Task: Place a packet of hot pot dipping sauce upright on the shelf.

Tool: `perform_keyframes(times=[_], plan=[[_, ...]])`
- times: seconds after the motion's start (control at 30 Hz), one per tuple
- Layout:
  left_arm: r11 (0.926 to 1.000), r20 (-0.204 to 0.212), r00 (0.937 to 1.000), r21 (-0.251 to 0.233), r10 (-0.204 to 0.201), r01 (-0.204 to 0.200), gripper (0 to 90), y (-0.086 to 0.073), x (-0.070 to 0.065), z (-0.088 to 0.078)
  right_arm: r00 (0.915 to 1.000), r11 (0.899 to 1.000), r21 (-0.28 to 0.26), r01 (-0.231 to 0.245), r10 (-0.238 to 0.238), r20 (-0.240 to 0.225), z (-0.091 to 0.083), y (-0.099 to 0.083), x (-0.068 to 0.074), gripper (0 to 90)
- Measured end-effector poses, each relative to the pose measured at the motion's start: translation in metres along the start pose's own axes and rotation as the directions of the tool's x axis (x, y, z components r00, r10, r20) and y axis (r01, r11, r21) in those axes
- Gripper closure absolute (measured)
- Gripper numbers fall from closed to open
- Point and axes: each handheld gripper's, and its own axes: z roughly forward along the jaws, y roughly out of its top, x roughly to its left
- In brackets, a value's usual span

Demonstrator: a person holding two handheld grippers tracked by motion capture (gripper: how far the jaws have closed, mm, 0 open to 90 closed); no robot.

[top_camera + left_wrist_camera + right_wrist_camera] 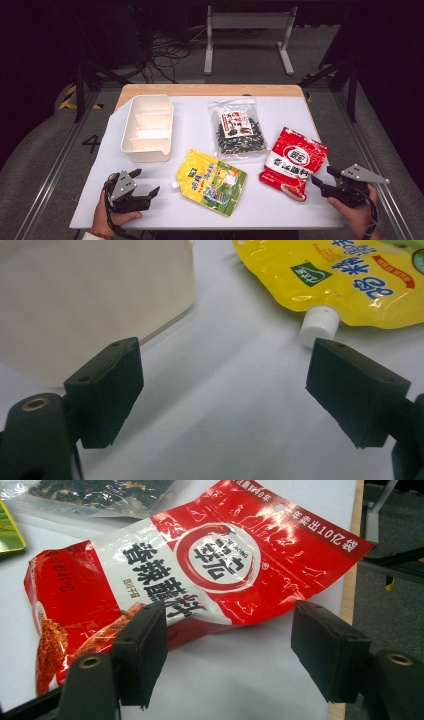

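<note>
R gripper (227, 650) gaped empty by red packet (200, 575), lower right; best to pinch its near edge squarely. L gripper (225, 390) also wide, empty.

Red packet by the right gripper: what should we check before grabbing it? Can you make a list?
1. Right gripper open, nothing between its jaws: ok.
2. Red packet lying flat on the table, nothing on top: ok.
3. Near edge of the packet just ahead of the jaws: ok.
4. Divided white bin empty, ready for it: ok.
5. Left gripper open and away from the packet: ok.
6. Whether the jaws are low enough to catch the edge: cannot tell.
</note>
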Motion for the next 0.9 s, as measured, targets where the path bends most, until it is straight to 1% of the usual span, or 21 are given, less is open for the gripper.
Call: perform_keyframes(times=[0.1,0.13,0.17,0.2,0.23,0.3,0.4,0.43,0.47,0.5,0.53,0.57,0.63,0.67,0.7,0.73,0.77,0.8,0.83,0.87,0.9], plan=[[0.9999,0.003,0.9999,-0.009,-0.013,0.013,15.9,0.0,0.0,-0.002,0.9996,1.0,0.001,-0.019,0.019,-0.022,0.001,-0.001,0.0,29.2],[0.9999,0.004,0.9999,-0.011,-0.013,0.013,15.9,0.0,0.0,-0.002,0.9988,0.999,0.005,-0.032,0.032,-0.038,0.004,-0.001,-0.001,27.5],[0.9999,0.004,1.0,-0.009,-0.009,0.009,15.9,0.001,-0.001,-0.003,0.9988,0.999,0.005,-0.032,0.032,-0.038,0.004,-0.001,-0.001,27.5],[0.9999,0.006,0.9999,-0.013,-0.011,0.011,15.9,0.001,-0.002,-0.002,0.9975,0.999,0.006,-0.044,0.044,-0.055,0.006,-0.001,-0.001,26.8],[0.9998,0.01,0.9999,-0.013,-0.011,0.011,15.7,0.001,-0.002,-0.002,0.9958,0.998,0.017,-0.06,0.061,-0.069,0.008,-0.001,-0.001,25.9],[1.0,0.011,0.9999,0.0,-0.001,0.001,15.4,0.002,-0.004,0.0,0.9932,0.996,0.042,-0.073,0.076,-0.088,0.014,-0.002,-0.002,24.2],[0.9999,0.02,0.9998,0.008,0.007,-0.007,15.3,0.002,-0.005,0.002,0.988,0.991,0.052,-0.125,0.129,-0.085,0.02,-0.003,-0.009,21.9],[0.9999,0.022,0.9997,0.009,0.013,-0.013,15.0,0.003,-0.005,0.002,0.9849,0.987,0.055,-0.152,0.156,-0.076,0.022,-0.003,-0.013,20.7],[0.9999,0.024,0.9996,0.011,0.012,-0.012,14.7,0.003,-0.006,0.002,0.98,0.983,0.056,-0.175,0.18,-0.086,0.024,-0.003,-0.016,20.5],[0.9999,0.022,0.9997,0.009,0.012,-0.012,14.6,0.003,-0.006,0.003,0.9722,0.977,0.067,-0.2,0.207,-0.109,0.025,-0.004,-0.018,20.2],[0.9999,0.024,0.9997,0.009,0.012,-0.012,14.6,0.004,-0.007,0.003,0.9671,0.974,0.072,-0.215,0.223,-0.122,0.026,-0.004,-0.02,20.1],[0.9999,0.027,0.9995,0.009,0.013,-0.014,14.4,0.004,-0.007,0.003,0.96,0.968,0.082,-0.235,0.245,-0.136,0.026,-0.005,-0.022,20.1],[0.9997,0.031,0.9993,0.013,0.02,-0.02,14.2,0.004,-0.009,0.003,0.9448,0.961,0.077,-0.265,0.275,-0.178,0.027,-0.003,-0.024,19.7],[0.9997,0.033,0.9992,0.012,0.021,-0.022,14.2,0.004,-0.01,0.003,0.9414,0.96,0.078,-0.27,0.28,-0.188,0.027,-0.002,-0.024,18.8],[0.9996,0.036,0.9991,0.013,0.023,-0.023,14.2,0.005,-0.011,0.003,0.9407,0.961,0.085,-0.263,0.275,-0.199,0.029,0.0,-0.022,18.8],[0.9995,0.038,0.9989,0.014,0.028,-0.029,14.2,0.005,-0.011,0.003,0.9358,0.962,0.097,-0.255,0.271,-0.226,0.031,0.002,-0.019,18.8],[0.9994,0.031,0.999,0.015,0.032,-0.032,14.2,0.006,-0.013,0.004,0.9345,0.962,0.109,-0.252,0.271,-0.231,0.033,0.004,-0.015,18.8],[0.9992,0.024,0.999,0.013,0.038,-0.038,14.3,0.006,-0.013,0.003,0.9393,0.964,0.125,-0.236,0.259,-0.225,0.036,0.005,-0.012,18.4],[0.9991,0.021,0.9989,0.007,0.042,-0.043,14.6,0.006,-0.014,0.003,0.9399,0.963,0.14,-0.228,0.256,-0.226,0.039,0.005,-0.009,16.1],[0.9992,0.019,0.999,0.005,0.039,-0.04,14.9,0.007,-0.014,0.003,0.9356,0.96,0.151,-0.235,0.265,-0.233,0.042,0.005,-0.007,15.2],[0.9994,0.024,0.9992,0.006,0.033,-0.033,14.9,0.007,-0.014,0.003,0.9361,0.959,0.153,-0.237,0.268,-0.228,0.043,0.006,-0.006,15.3]])
